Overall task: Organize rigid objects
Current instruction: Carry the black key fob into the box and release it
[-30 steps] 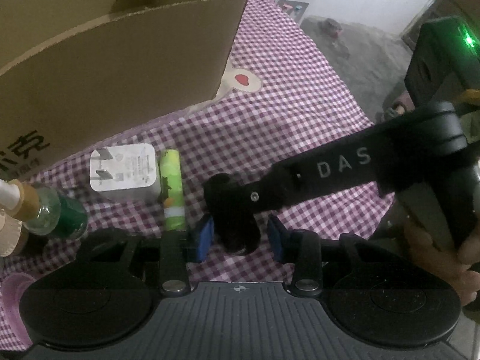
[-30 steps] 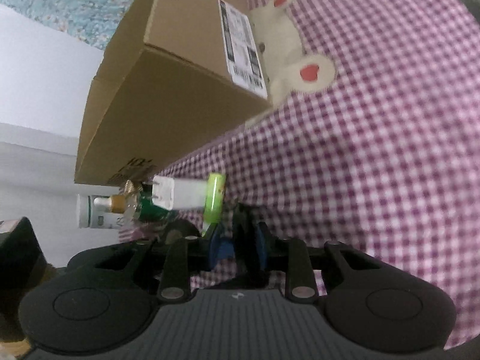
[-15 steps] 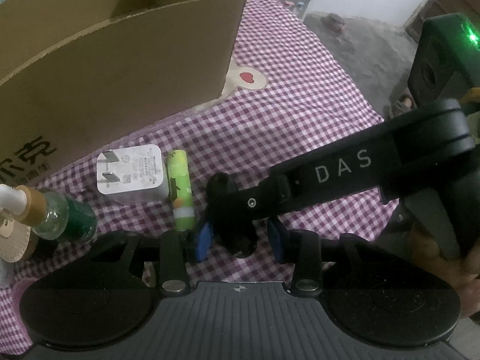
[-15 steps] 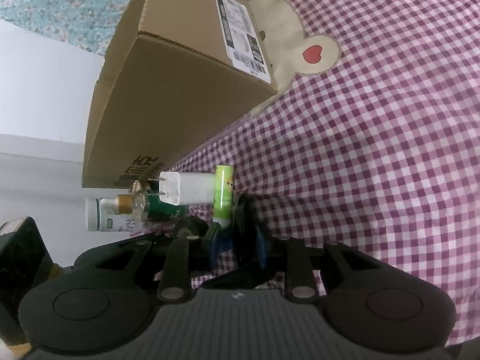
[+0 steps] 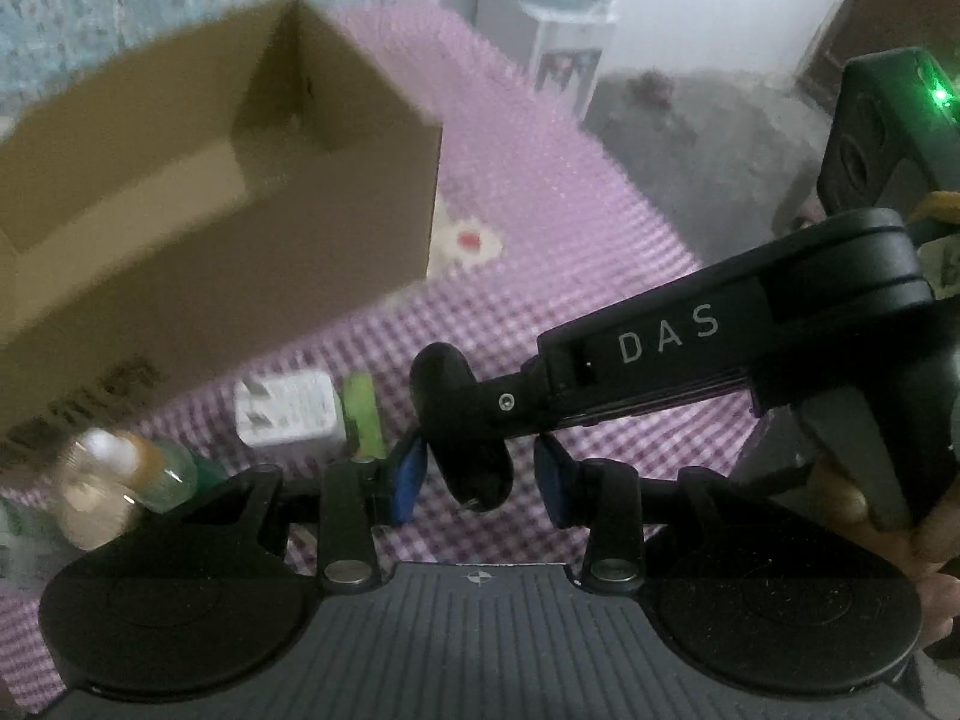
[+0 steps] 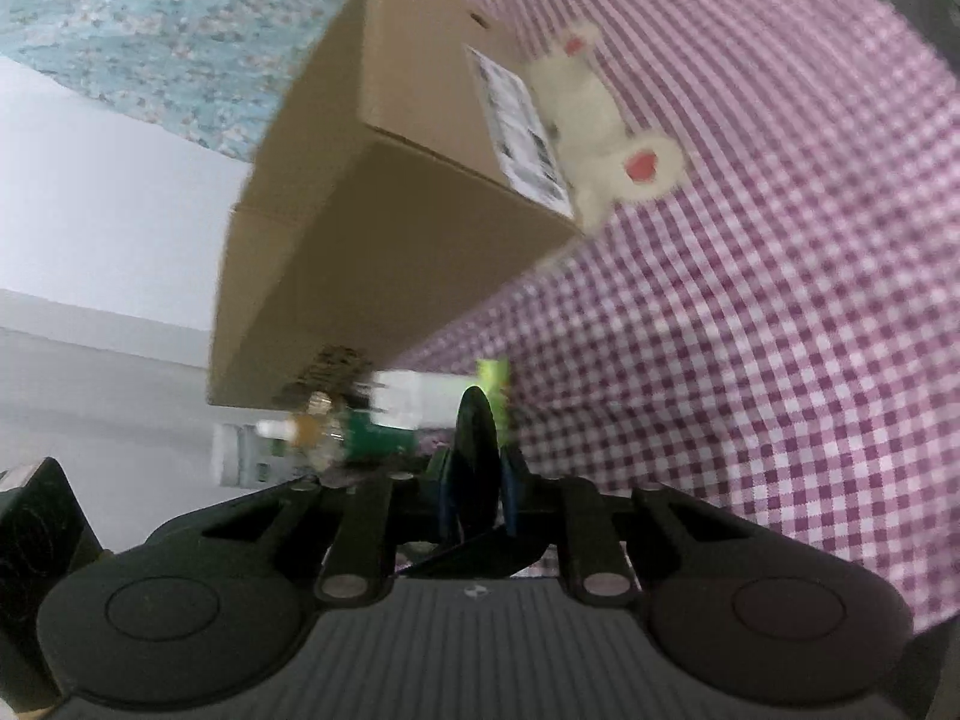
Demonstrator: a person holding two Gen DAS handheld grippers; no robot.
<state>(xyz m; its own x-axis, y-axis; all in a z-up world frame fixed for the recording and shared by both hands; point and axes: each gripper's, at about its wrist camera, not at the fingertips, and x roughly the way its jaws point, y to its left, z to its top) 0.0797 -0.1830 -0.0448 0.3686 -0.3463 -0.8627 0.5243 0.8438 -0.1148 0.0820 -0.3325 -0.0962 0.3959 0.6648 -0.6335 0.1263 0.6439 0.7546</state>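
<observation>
In the left wrist view my left gripper (image 5: 474,483) is open, its blue pads either side of a black oval object (image 5: 462,426). My right gripper (image 6: 474,498), which reaches in from the right there (image 5: 690,348), is shut on that black object (image 6: 477,438) and holds it above the cloth. A white plug adapter (image 5: 285,411) and a green tube (image 5: 363,414) lie on the checked cloth beside an open cardboard box (image 5: 210,228). Box (image 6: 384,240), adapter (image 6: 414,399) and tube (image 6: 495,381) also show in the right wrist view.
A green glass bottle with a gold neck (image 5: 120,468) and a white bottle (image 6: 240,459) lie at the left. The purple checked tablecloth (image 6: 750,330) has a cream bear patch (image 6: 606,144). The table edge and grey floor (image 5: 690,138) are at the right.
Both grippers have risen and drawn back; the box, adapter and tube look farther and blurred. The right gripper has stayed shut on the black object between the left pads.
</observation>
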